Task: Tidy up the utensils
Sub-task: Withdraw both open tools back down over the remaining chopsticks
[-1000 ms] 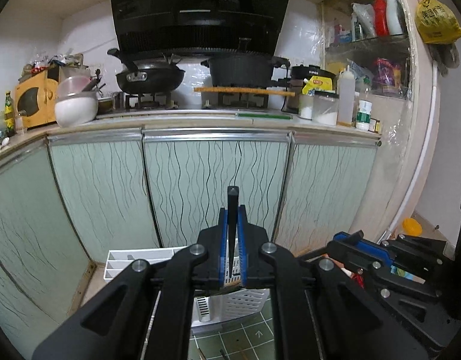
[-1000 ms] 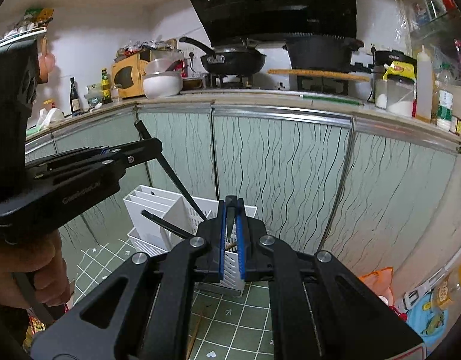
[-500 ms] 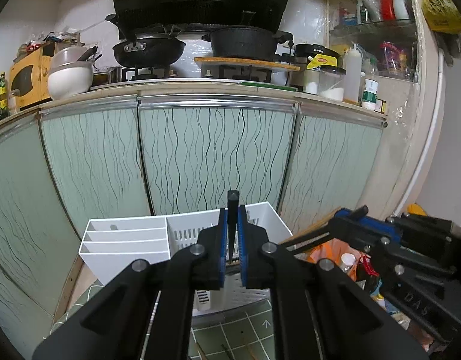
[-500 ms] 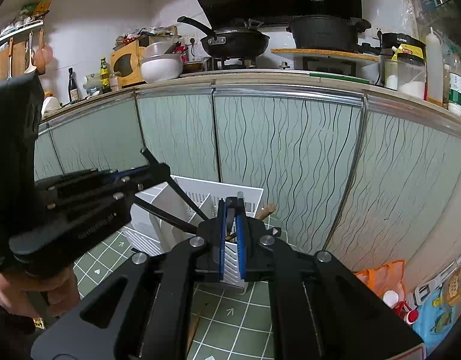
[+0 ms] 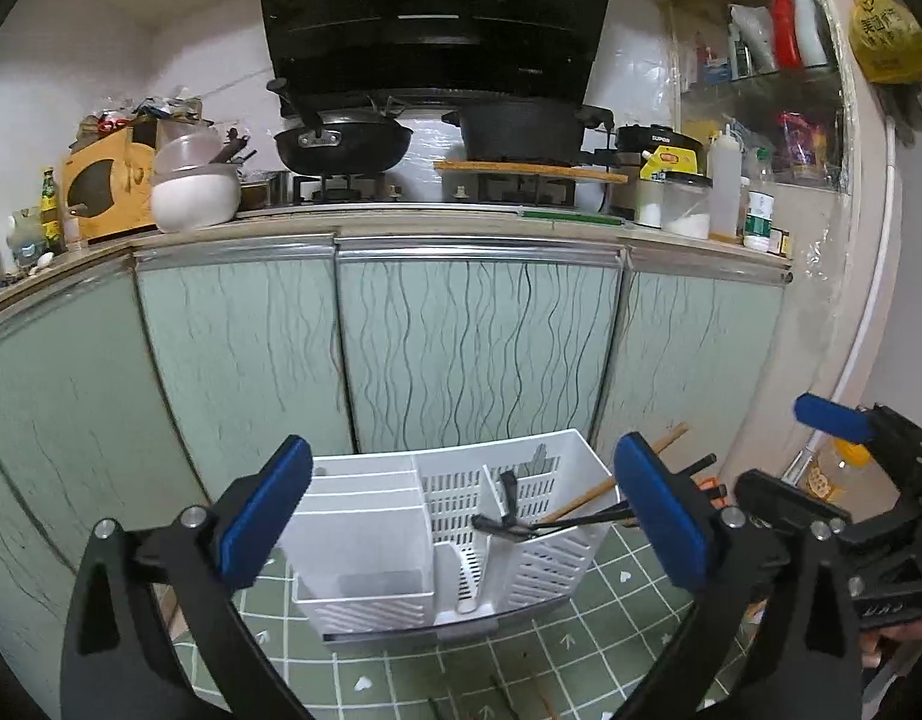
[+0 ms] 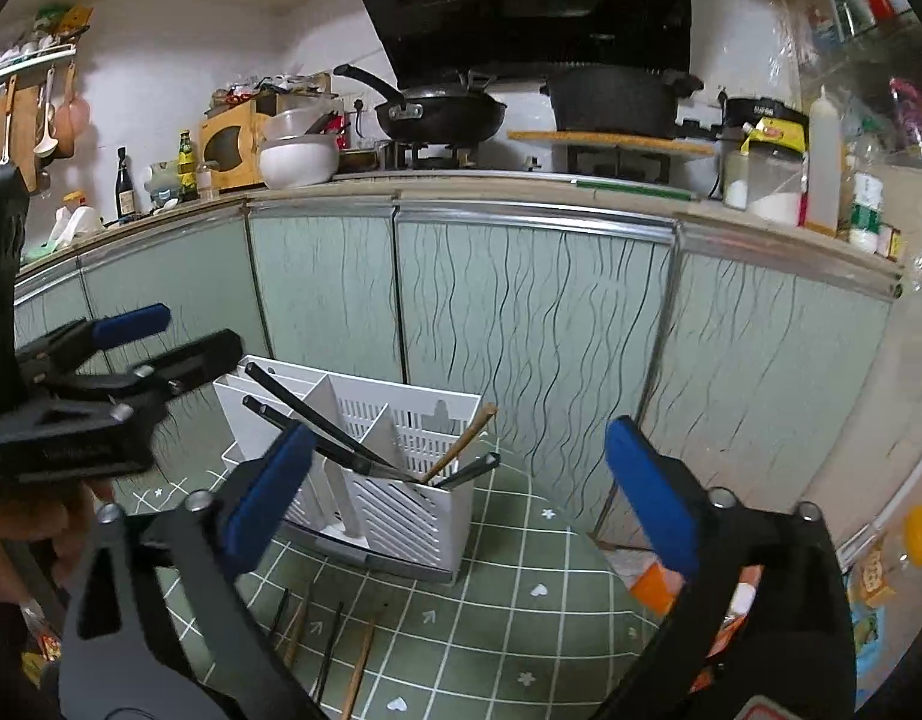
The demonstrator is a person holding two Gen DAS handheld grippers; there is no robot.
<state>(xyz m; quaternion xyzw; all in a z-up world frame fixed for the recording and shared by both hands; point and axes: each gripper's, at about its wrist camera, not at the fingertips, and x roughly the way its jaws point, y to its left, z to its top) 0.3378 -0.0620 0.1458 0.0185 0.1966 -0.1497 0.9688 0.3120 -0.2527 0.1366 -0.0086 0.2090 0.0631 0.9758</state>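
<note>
Both grippers — left (image 5: 461, 510) and right (image 6: 458, 492) — stand spread and empty; next pick should clamp one loose chopstick (image 6: 357, 669) mid-shaft, then drop it upright into the white caddy (image 6: 401, 504).

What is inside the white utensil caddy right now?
The white utensil caddy holds black chopsticks and a wooden chopstick leaning in its slotted right-hand section. The solid left compartments look empty on top; their bottoms and the utensil tips are hidden by the walls.
</note>
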